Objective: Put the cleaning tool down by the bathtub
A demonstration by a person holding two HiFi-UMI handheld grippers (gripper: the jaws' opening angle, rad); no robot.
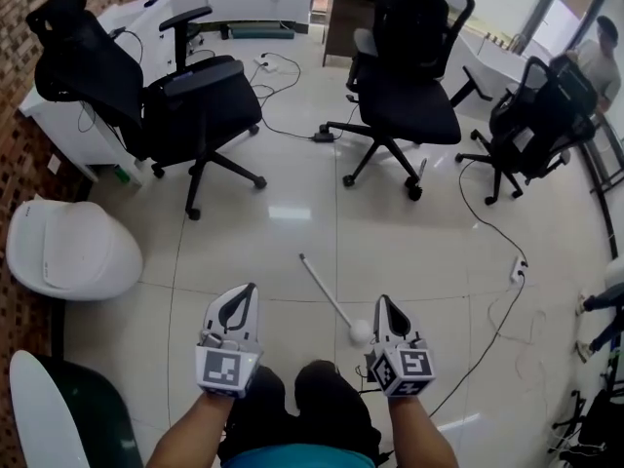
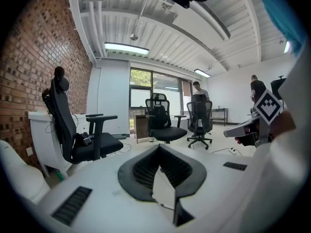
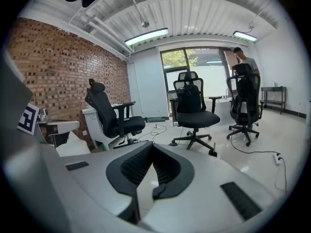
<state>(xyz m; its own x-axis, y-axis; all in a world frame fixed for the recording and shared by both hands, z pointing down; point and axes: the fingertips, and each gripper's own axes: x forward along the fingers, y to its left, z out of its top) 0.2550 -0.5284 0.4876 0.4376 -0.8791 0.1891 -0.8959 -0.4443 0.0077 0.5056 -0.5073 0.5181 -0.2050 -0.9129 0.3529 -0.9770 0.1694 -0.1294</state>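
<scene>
My left tongs (image 1: 250, 292) are pressed together on nothing, and so are my right tongs (image 1: 383, 303). The cleaning tool (image 1: 330, 295), a white stick with a ball end, lies on the floor (image 1: 439, 261) between them, its ball just beside the right tongs. The bathtub (image 1: 24, 408) is off to my left.

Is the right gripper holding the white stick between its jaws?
No, the right gripper has its jaws shut together with nothing between them, and the white stick shows to its left in the head view.
</scene>
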